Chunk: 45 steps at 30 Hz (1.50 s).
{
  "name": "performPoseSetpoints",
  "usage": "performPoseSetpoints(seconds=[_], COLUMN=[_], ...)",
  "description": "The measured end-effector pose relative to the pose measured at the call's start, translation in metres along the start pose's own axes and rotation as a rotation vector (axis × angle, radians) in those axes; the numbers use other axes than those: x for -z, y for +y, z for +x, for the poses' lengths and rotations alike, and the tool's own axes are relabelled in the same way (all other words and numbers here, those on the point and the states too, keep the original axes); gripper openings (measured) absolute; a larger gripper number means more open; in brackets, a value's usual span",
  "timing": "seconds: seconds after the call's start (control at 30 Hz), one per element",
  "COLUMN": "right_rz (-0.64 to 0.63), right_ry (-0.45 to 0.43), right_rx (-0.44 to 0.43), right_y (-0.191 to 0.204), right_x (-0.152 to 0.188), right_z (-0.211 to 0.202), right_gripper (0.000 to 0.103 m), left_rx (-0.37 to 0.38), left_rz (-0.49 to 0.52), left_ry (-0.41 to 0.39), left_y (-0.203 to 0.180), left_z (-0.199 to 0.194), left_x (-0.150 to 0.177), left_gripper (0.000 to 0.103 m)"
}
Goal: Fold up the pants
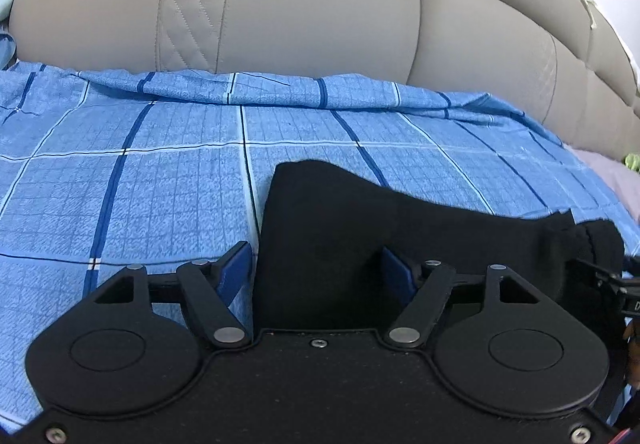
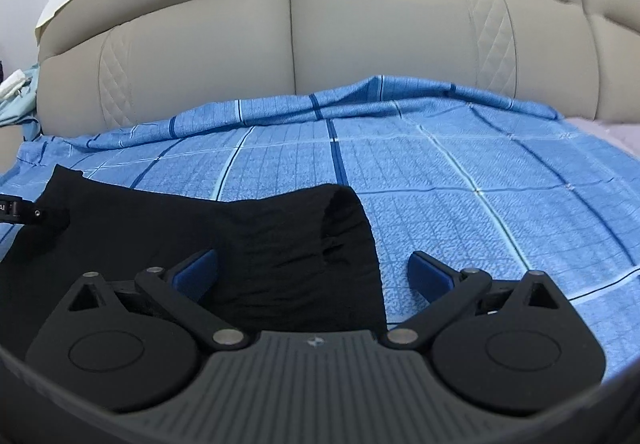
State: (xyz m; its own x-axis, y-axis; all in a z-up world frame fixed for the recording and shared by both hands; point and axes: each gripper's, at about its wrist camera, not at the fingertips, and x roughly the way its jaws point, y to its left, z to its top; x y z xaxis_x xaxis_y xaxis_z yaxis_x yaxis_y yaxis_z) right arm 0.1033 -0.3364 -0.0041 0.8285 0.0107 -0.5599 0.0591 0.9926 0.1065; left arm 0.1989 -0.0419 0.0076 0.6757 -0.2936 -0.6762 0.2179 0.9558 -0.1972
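Observation:
Black pants (image 1: 344, 228) lie on a blue checked bedsheet (image 1: 160, 180). In the left wrist view my left gripper (image 1: 316, 264) is open, low over the sheet, its jaws straddling the pants' left edge. In the right wrist view the pants (image 2: 256, 244) lie as a dark folded heap with a rounded right edge. My right gripper (image 2: 314, 270) is open, its left finger over the cloth, its right finger over bare sheet (image 2: 460, 204). Neither gripper holds cloth. The other gripper's tip shows at each view's side edge.
A beige padded headboard (image 1: 288, 4) rises behind the bed and also fills the back of the right wrist view (image 2: 360, 24). The sheet bunches in a ridge along the headboard's foot. A pale blue cloth (image 2: 16, 100) lies at the far left.

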Motion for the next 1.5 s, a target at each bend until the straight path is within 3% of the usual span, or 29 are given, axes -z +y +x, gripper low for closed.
performPoseSetpoints(seconds=[0.13, 0.17, 0.2, 0.33, 0.47, 0.63, 0.8, 0.93, 1.0, 1.07, 1.2, 1.33, 1.5], right_rz=[0.004, -0.005, -0.013, -0.018, -0.024, -0.035, -0.061, -0.081, -0.087, -0.106, -0.137, -0.164, -0.154], right_ry=[0.0, -0.003, -0.005, -0.017, -0.025, -0.029, -0.023, -0.016, -0.01, 0.0, 0.012, 0.017, 0.016], right_rx=[-0.024, -0.021, -0.018, -0.022, -0.029, -0.048, -0.075, -0.106, -0.127, -0.144, -0.189, -0.245, -0.28], right_y=[-0.004, -0.003, -0.002, -0.002, -0.003, -0.005, -0.008, -0.012, -0.013, -0.012, -0.007, -0.002, -0.003], right_x=[0.001, 0.002, 0.003, 0.005, 0.006, 0.007, 0.005, 0.003, 0.003, 0.002, 0.003, 0.006, 0.005], right_z=[0.005, 0.005, 0.006, 0.006, 0.007, 0.007, 0.009, 0.01, 0.012, 0.012, 0.011, 0.007, 0.007], right_gripper=[0.103, 0.103, 0.103, 0.103, 0.103, 0.103, 0.103, 0.103, 0.103, 0.103, 0.102, 0.101, 0.101], left_rx=[-0.001, -0.006, -0.005, 0.006, 0.027, -0.059, -0.119, -0.038, 0.023, 0.066, 0.087, 0.117, 0.182], left_rz=[-0.022, -0.025, -0.027, -0.083, -0.224, -0.243, -0.129, -0.147, -0.14, -0.13, -0.112, -0.095, -0.018], left_ry=[-0.013, -0.018, -0.022, -0.021, -0.035, -0.05, -0.05, -0.048, -0.027, 0.011, 0.054, 0.042, 0.032], left_y=[0.003, 0.003, 0.003, 0.008, 0.026, 0.034, 0.022, 0.023, 0.023, 0.022, 0.022, 0.022, 0.02], left_z=[0.008, 0.009, 0.011, 0.019, 0.029, 0.031, 0.021, 0.002, -0.005, -0.007, -0.001, -0.003, -0.017], left_x=[-0.005, -0.005, -0.006, -0.014, -0.022, -0.027, -0.028, -0.025, -0.022, -0.018, -0.008, -0.002, 0.014], left_gripper=[0.068, 0.062, 0.049, 0.044, 0.039, 0.036, 0.042, 0.043, 0.052, 0.054, 0.057, 0.061, 0.076])
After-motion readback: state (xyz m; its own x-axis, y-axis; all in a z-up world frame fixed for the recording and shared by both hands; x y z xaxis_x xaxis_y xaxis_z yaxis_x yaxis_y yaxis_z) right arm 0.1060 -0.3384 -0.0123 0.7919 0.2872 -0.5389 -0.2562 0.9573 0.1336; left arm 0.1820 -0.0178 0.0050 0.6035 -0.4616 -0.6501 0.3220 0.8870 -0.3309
